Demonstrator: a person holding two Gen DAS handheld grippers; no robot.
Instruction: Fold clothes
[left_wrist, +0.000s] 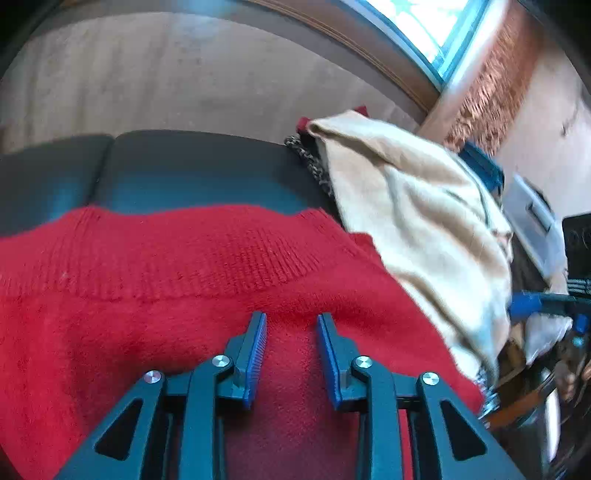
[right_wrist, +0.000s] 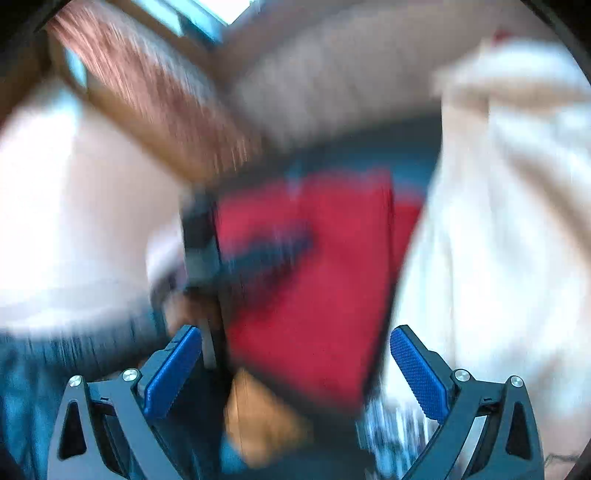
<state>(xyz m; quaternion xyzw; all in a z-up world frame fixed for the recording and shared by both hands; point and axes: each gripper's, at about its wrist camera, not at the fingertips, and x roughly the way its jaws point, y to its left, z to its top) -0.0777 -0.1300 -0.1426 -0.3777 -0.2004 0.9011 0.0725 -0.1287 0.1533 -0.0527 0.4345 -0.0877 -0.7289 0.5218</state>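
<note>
- The red knitted sweater (left_wrist: 155, 295) lies spread over a dark cushioned seat (left_wrist: 192, 166), its ribbed band (left_wrist: 177, 258) running across the far edge, nearest the seat back.
- The left gripper (left_wrist: 291, 325) hangs low over the middle of the sweater, its blue pads (left_wrist: 258, 354) parted with a strip of red knit showing in the gap. I can't tell whether the pads pinch a raised fold or merely hover on the surface (the cloth between them looks flat).
- The right gripper (right_wrist: 295, 345) is plainly released, fingers spread wide and empty. Its view is smeared with motion, so little else there can be trusted beyond red cloth ahead and pale cloth to its right.
- A cream garment (left_wrist: 417, 221) is heaped just beside the sweater on the right, overlapping its edge, with a patterned dark piece (left_wrist: 314, 162) peeking from under it.
- What could go wrong:
  - A shallow nip by the left pads would catch only the top layer, and the fold would come up lopsided.
  - The cream heap sits so close that any sideways fold may drag it along or land on it.
  - The loose knit could snag on the ridged pads (it looks fuzzy).
</note>
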